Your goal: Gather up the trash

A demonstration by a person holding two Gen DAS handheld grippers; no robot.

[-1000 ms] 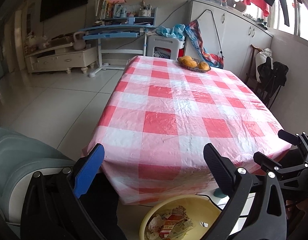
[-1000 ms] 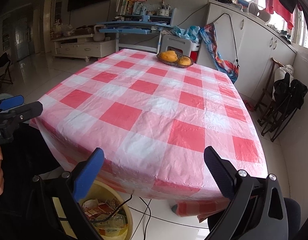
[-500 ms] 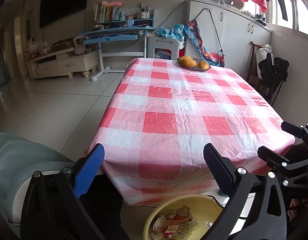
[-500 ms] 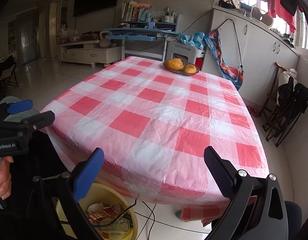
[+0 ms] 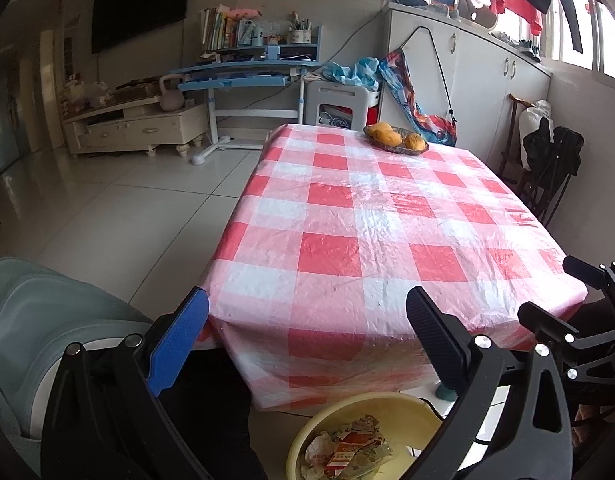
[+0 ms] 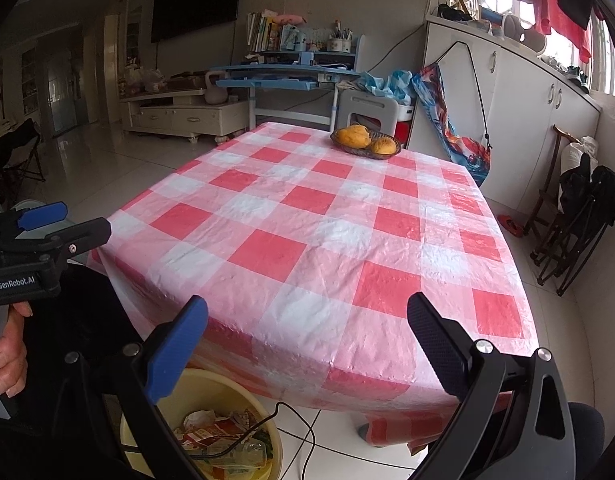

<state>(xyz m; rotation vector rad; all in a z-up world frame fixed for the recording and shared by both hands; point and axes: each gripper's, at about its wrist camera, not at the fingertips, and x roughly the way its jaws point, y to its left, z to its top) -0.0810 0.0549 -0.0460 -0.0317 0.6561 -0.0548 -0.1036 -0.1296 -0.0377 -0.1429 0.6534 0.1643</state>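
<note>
A yellow basin [image 5: 387, 408] on the floor below the table's near edge holds crumpled wrappers and paper trash [image 5: 347, 448]; it also shows in the right wrist view [image 6: 243, 400]. My left gripper [image 5: 307, 336] is open and empty, held above the basin in front of the table edge. My right gripper [image 6: 307, 340] is open and empty, also at the near edge. Each gripper shows in the other's view: the right one [image 5: 587, 312] and the left one [image 6: 47, 228].
The table has a red and white checked cloth [image 5: 379, 220]. A dish of orange fruit [image 5: 395, 138] sits at its far end. A grey-green seat [image 5: 35, 340] is at the left. A cable [image 6: 299, 420] runs by the basin. Folded chairs [image 6: 579, 216] stand at the right.
Both grippers have drawn back and risen a little from the table edge, so more of the table and room shows. Both stay open and empty.
</note>
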